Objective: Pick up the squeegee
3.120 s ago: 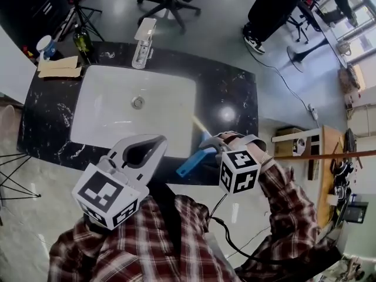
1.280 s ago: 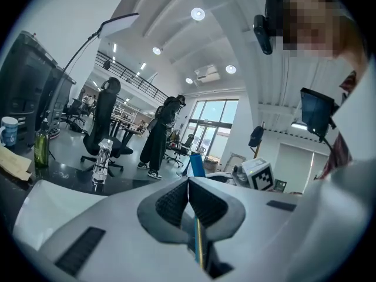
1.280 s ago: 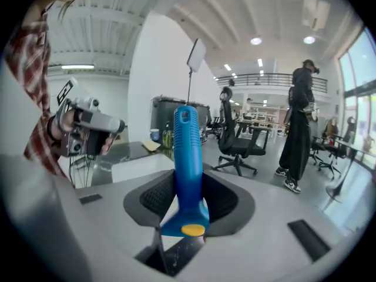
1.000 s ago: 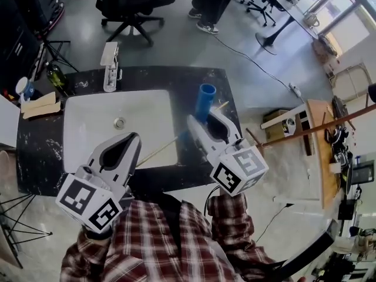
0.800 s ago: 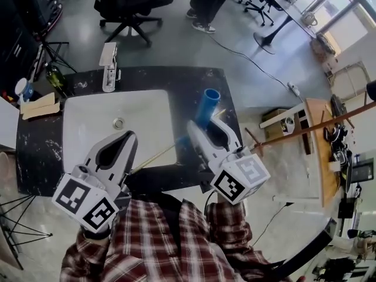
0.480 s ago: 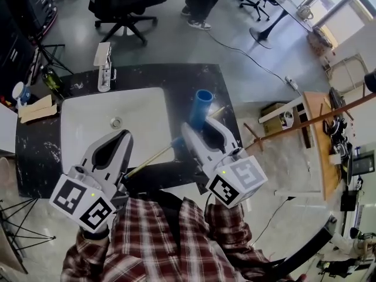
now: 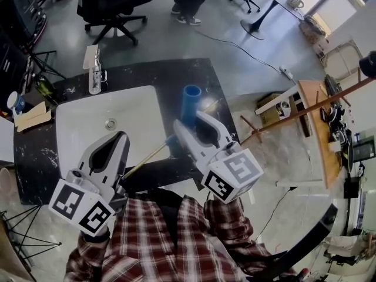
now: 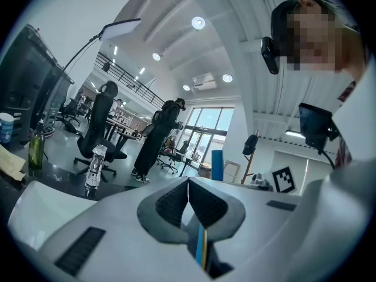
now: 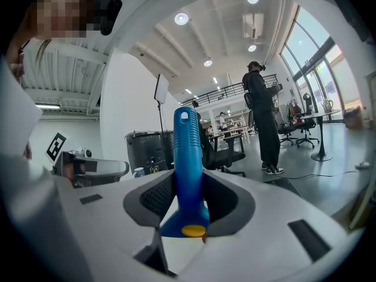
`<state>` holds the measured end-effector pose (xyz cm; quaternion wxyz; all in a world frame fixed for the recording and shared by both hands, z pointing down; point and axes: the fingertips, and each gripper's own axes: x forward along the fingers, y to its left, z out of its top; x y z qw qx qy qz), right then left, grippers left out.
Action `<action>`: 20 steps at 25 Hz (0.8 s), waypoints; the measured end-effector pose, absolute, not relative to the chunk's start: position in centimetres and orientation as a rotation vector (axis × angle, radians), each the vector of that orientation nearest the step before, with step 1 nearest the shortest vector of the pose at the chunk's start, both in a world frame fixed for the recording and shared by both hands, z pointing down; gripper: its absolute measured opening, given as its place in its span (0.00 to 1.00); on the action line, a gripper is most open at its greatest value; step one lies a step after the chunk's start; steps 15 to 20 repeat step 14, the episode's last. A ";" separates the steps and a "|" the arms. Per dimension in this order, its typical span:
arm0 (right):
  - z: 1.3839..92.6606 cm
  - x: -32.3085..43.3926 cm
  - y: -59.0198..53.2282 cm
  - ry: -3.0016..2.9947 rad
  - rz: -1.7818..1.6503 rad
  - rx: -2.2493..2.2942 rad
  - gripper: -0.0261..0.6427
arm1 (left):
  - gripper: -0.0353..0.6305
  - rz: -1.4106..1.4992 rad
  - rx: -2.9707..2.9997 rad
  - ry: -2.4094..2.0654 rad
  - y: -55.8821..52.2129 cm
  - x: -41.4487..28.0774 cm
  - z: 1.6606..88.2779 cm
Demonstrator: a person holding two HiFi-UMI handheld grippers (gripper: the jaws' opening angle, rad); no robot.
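The squeegee (image 9: pixel 185 151) is in my right gripper (image 7: pixel 189 122), clear of the counter (image 7: pixel 164 75) as far as I can judge, hanging in the air over its near right corner. The jaws stand wide but are closed onto the blue handle (image 7: pixel 191 101), with both pads bearing on its sides just above the flare where it widens toward the head. I take it that low so the weight sits close to the jaws and the handle stands up out of them without tipping over. The thin yellowish blade (image 7: pixel 147 157) runs off to my left from below the grip, across the front edge of the white sink (image 7: pixel 82 128), and ends just beside my left gripper (image 7: pixel 119 135). That one has its tips brought together with nothing between them. A blue-and-yellow sliver shows lower in the gap between its jaws, and I read that as the blade's end passing beside or under it, though I can't tell whether they touch. I keep the left one level and off to the side because one grip on the handle is enough for this pick-up. The faucet (image 7: pixel 93 69) at the far rim of the sink is well apart from both tools, so it plays no part here.
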<state>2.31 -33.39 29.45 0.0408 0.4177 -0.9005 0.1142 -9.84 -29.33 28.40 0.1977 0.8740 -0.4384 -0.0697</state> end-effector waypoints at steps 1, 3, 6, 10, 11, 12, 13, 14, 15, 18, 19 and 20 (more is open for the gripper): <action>29.5 2.3 -33.4 -2.754 0.345 1.280 0.26 | 0.07 -0.193 2.448 -1.227 -29.3 -9.8 28.4; 29.5 2.4 -33.5 -2.748 0.336 1.282 0.26 | 0.07 -0.191 2.455 -1.224 -29.5 -9.6 28.3; 29.6 2.4 -33.6 -2.734 0.323 1.286 0.26 | 0.07 -0.186 2.464 -1.208 -29.5 -9.2 28.3; 29.8 1.8 -33.9 -2.746 0.327 1.267 0.26 | 0.07 -0.177 2.460 -1.209 -29.4 -9.1 28.6; 29.9 1.7 -33.9 -2.752 0.327 1.261 0.26 | 0.07 -0.175 2.458 -1.215 -29.4 -9.1 28.7; 29.9 1.7 -34.0 -2.757 0.328 1.256 0.26 | 0.07 -0.173 2.457 -1.221 -29.4 -9.1 28.7; 29.9 1.7 -34.0 -2.760 0.328 1.252 0.26 | 0.07 -0.172 2.456 -1.225 -29.4 -9.1 28.8; 29.9 1.7 -34.1 -2.764 0.328 1.249 0.26 | 0.07 -0.170 2.455 -1.230 -29.4 -9.1 28.8; 29.9 1.7 -34.1 -2.764 0.328 1.249 0.26 | 0.07 -0.170 2.455 -1.230 -29.4 -9.1 28.8; 29.9 1.7 -34.1 -2.764 0.328 1.249 0.26 | 0.07 -0.170 2.455 -1.230 -29.4 -9.1 28.8; 29.9 1.7 -34.1 -2.764 0.328 1.249 0.26 | 0.07 -0.170 2.455 -1.230 -29.4 -9.1 28.8; 29.9 1.7 -34.1 -2.764 0.328 1.249 0.26 | 0.07 -0.170 2.455 -1.230 -29.4 -9.1 28.8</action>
